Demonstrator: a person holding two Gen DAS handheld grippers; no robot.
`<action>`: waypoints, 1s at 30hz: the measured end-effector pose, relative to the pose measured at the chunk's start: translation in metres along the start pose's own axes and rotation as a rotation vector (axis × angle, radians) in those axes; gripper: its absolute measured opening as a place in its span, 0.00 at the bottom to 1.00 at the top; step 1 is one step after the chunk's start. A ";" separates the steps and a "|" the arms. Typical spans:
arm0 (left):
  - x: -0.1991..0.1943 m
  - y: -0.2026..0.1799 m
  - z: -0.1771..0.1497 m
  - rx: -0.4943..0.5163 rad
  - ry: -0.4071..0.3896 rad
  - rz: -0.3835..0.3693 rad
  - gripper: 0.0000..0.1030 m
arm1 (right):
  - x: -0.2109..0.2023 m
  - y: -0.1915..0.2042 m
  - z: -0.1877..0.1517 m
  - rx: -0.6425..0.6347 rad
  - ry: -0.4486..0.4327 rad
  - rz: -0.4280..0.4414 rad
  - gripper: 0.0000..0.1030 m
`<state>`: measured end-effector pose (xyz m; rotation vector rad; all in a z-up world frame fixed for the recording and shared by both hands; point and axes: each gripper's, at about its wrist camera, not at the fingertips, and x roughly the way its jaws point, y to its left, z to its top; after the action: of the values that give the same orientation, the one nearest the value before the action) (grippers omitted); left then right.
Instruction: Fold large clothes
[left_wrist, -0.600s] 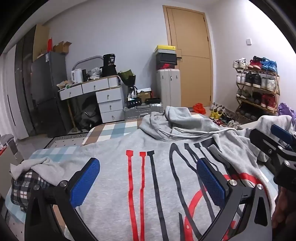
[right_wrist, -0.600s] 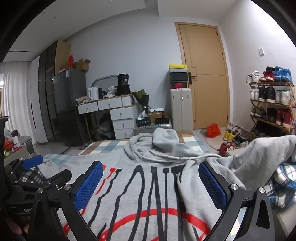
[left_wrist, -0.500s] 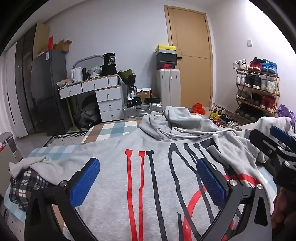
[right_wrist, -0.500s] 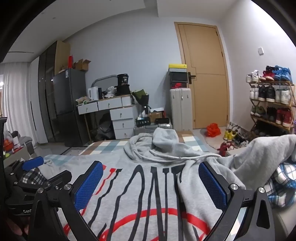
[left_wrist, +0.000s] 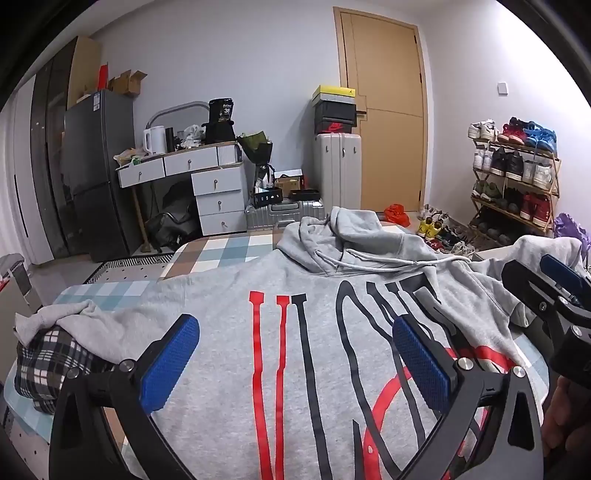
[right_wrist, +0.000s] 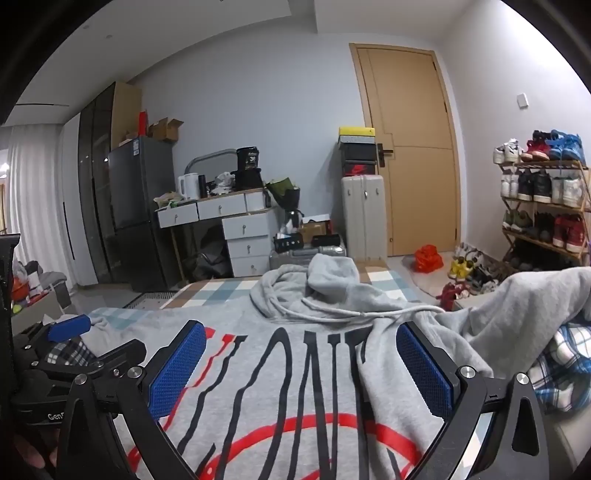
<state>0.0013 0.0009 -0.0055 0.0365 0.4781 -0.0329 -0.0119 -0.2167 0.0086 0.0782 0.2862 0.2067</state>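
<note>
The bed (left_wrist: 221, 251) wears a cover checked in pale blue, white and tan. A large grey hoodie (left_wrist: 295, 332) lies spread across it, front up with red and black lettering, hood bunched toward the far edge, drawstring trailing. A dark plaid garment (left_wrist: 44, 358) lies at the left edge under one sleeve; a blue plaid cloth (right_wrist: 561, 362) lies at the right.

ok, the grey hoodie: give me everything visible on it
The grey hoodie looks like soft fleece and lies spread front-up on the checked bedcover, unfolded. Tall red and black lettering and a red ring are printed on its chest. The hood is bunched at the far end, its pale drawstring trailing. One sleeve drapes over plaid fabric. Neither open gripper holds it.
</note>
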 end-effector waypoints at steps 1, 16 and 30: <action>0.000 0.001 0.000 -0.002 0.001 -0.002 0.99 | 0.000 0.000 0.000 0.001 0.000 0.002 1.00; -0.002 0.006 -0.004 -0.015 0.012 0.008 0.99 | 0.002 -0.001 -0.001 0.006 0.008 0.017 1.00; -0.004 0.003 0.004 -0.004 -0.010 0.027 0.99 | 0.000 -0.001 -0.002 0.005 0.014 0.025 1.00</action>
<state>-0.0001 0.0039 0.0000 0.0385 0.4671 -0.0056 -0.0123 -0.2172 0.0063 0.0854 0.2997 0.2314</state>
